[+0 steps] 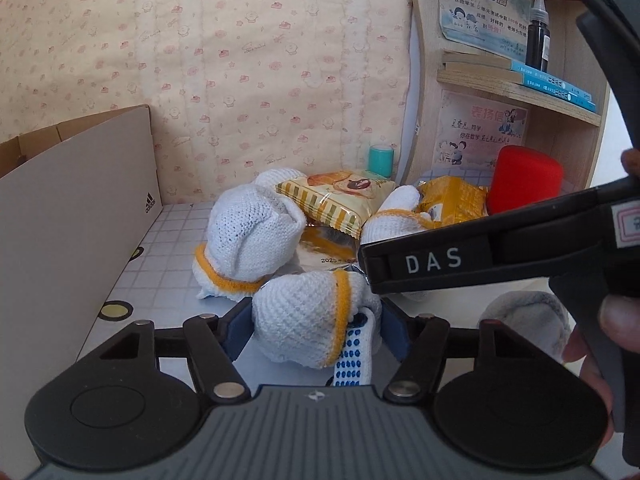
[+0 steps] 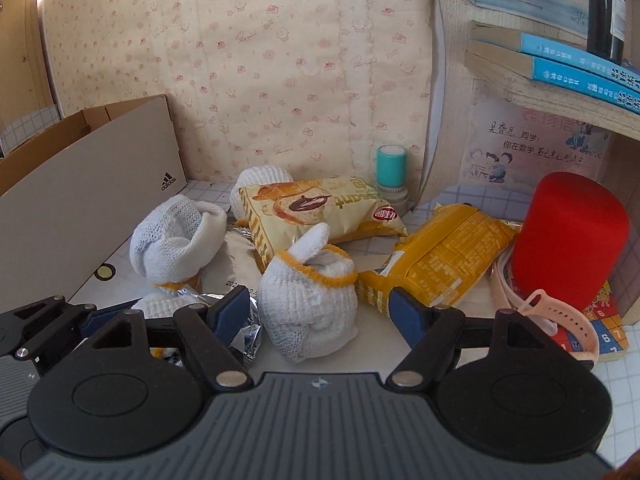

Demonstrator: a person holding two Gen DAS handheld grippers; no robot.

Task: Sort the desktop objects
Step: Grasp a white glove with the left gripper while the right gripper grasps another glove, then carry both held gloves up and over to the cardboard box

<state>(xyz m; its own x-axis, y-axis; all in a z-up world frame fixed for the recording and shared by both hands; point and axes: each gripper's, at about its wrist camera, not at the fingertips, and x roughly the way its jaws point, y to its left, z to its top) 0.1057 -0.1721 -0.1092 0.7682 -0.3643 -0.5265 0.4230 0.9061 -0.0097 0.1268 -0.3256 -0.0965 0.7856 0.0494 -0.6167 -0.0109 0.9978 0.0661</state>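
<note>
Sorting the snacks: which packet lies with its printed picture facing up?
The pale striped packet with the croissant picture, by the back wall; the yellow packet shows only small print.

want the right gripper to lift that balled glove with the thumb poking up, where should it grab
Grip the rounded white body of the balled glove, below its yellow cuff, coming from the near side. The right gripper already straddles it with fingers open on both sides. The body looks bulky and compressible; the thumb on top is probably too floppy.

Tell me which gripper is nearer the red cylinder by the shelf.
Right. The right gripper straddles a rolled white glove, with the red cylinder close on its right side. The left gripper sits further left, around another glove ball, with the cylinder far off.
</note>
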